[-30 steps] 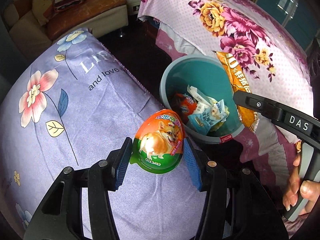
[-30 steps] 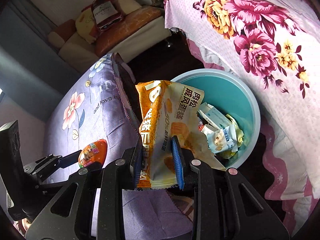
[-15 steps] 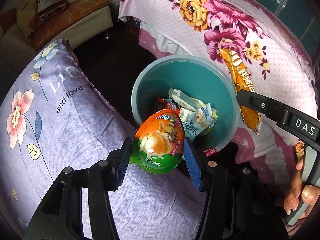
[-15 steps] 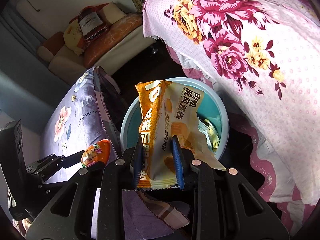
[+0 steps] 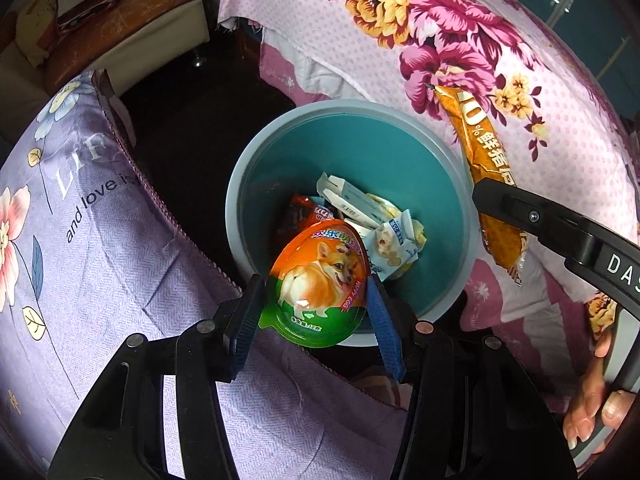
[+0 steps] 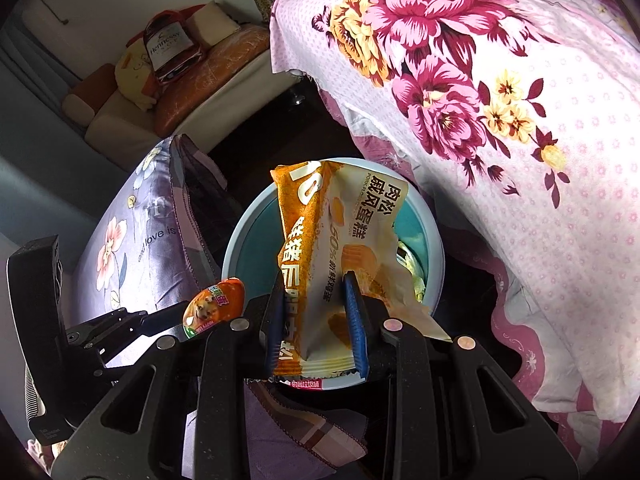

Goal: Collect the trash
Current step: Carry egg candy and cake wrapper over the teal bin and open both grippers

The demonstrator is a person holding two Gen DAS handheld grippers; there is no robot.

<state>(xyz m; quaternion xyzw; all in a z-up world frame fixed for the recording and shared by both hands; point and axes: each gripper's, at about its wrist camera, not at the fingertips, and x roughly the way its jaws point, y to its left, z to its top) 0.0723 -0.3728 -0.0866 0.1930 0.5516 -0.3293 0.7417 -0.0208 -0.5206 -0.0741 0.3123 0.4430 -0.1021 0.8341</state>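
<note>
Left gripper (image 5: 316,312): clenched on the rim of an egg-shaped snack cup (image 5: 320,282), holding it just over the near rim of the bin (image 5: 240,184), probably so that it will fall inside once let go.
Right gripper (image 6: 316,316): pinched across the lower half of an orange-and-cream cake wrapper (image 6: 320,240), which stands upright over the bin's mouth (a person's hand (image 5: 592,396) grips the handle at the lower right of the left view).
Bin: round, teal inside with a paler rim, standing on the dark floor between a lilac flowered cushion (image 5: 80,240) and a pink floral bedspread (image 5: 480,60); several wrappers (image 5: 372,224) already lie at its bottom.
Snack cup: orange over green foil lid, printed with a corgi, flat face toward the camera.
Wrapper: crumpled, apparently empty, Chinese lettering down its front.
Judgement: both pieces look ready to drop.
</note>
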